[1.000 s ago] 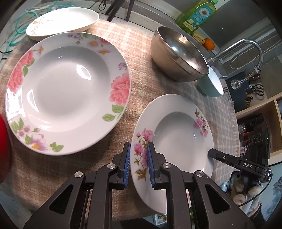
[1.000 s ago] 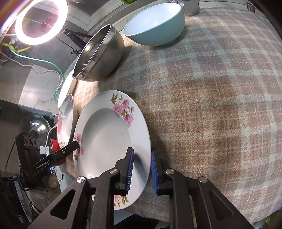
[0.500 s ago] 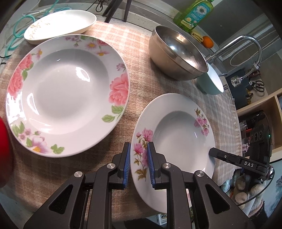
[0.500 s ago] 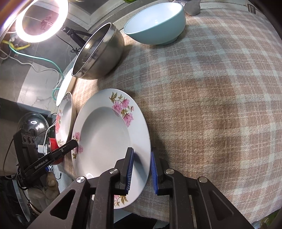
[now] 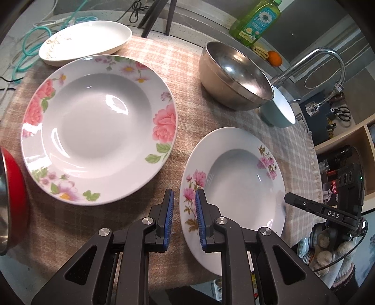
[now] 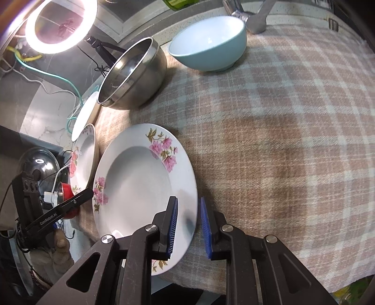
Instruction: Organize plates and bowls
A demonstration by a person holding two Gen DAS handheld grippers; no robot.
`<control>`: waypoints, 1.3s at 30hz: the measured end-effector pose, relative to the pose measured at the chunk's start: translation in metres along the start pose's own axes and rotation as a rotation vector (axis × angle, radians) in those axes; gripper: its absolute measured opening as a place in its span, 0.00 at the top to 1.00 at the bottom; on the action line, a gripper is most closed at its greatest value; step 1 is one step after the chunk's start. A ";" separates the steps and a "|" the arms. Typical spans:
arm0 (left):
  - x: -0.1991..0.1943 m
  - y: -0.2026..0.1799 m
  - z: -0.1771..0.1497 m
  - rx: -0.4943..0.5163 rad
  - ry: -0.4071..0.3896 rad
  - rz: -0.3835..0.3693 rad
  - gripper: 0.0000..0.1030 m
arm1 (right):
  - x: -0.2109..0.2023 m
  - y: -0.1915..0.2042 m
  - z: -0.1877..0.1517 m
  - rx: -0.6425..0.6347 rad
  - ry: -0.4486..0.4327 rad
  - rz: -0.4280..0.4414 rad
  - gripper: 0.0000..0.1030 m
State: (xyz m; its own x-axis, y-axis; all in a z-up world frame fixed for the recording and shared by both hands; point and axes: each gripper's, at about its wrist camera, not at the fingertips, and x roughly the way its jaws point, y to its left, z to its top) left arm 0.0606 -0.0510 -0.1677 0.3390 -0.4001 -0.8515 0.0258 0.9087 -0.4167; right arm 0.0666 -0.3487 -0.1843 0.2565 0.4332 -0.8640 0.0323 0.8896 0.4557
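A small white plate with pink flowers point(image 5: 236, 180) point(image 6: 140, 178) lies on the checked cloth near the table's front edge. My left gripper point(image 5: 184, 215) straddles its left rim with a gap on both sides, open. My right gripper point(image 6: 187, 223) straddles the opposite rim, also open. A larger rose-patterned plate point(image 5: 98, 126) point(image 6: 83, 154) lies to the left. A steel bowl point(image 5: 234, 77) point(image 6: 133, 75) and a light blue bowl point(image 6: 208, 44) point(image 5: 279, 110) stand behind. A cream plate point(image 5: 86, 41) lies at the far left.
A red bowl point(image 5: 14, 187) is at the left edge. A green soap bottle point(image 5: 255, 21), an orange point(image 5: 274, 57) and a tap point(image 5: 328, 63) stand at the back. A ring light point(image 6: 59, 23) and cables point(image 5: 30, 49) are beyond the cloth. The cloth's front edge is close below both grippers.
Both grippers have opened a little around the small plate's rim. The plate now lies flat on the cloth.
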 end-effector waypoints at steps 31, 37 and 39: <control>-0.085 0.088 0.033 -0.020 -0.118 0.110 0.76 | 0.003 0.121 0.022 -0.174 -0.086 0.032 0.64; -0.083 0.117 0.050 -0.049 -0.090 0.098 0.75 | 0.024 0.146 0.028 -0.180 -0.062 0.040 0.64; -0.082 0.124 0.053 -0.053 -0.083 0.087 0.75 | 0.031 0.153 0.031 -0.179 -0.057 0.039 0.64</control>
State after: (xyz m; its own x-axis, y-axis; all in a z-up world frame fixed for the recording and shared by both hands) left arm 0.0861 0.1008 -0.1321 0.4148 -0.3070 -0.8566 -0.0557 0.9310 -0.3606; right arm 0.1093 -0.2040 -0.1351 0.3085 0.4637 -0.8306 -0.1497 0.8859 0.4390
